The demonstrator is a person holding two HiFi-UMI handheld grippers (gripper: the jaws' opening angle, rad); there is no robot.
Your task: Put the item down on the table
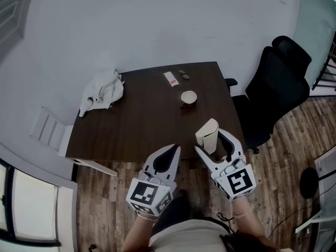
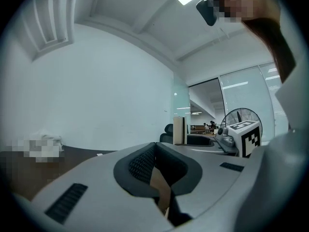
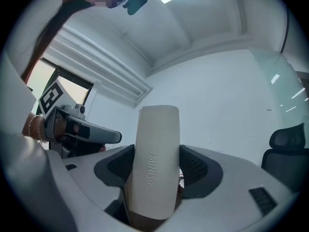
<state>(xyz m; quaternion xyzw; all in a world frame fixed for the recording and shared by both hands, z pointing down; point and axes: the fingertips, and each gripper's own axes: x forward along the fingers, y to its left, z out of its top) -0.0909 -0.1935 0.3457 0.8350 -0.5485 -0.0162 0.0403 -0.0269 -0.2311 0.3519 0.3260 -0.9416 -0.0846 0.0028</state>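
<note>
The left gripper and the right gripper are clad in light grey shells, lined with dark ribbed pads. Each is fitted with a cube bearing black-and-white square markers. A pale top is worn at the bottom of the frame, and a thin bracelet at the left edge.

Left gripper jaws shut together, nothing between. Ahead-right: right gripper, cream case upright at its tips. Dark table ahead-left.
</note>
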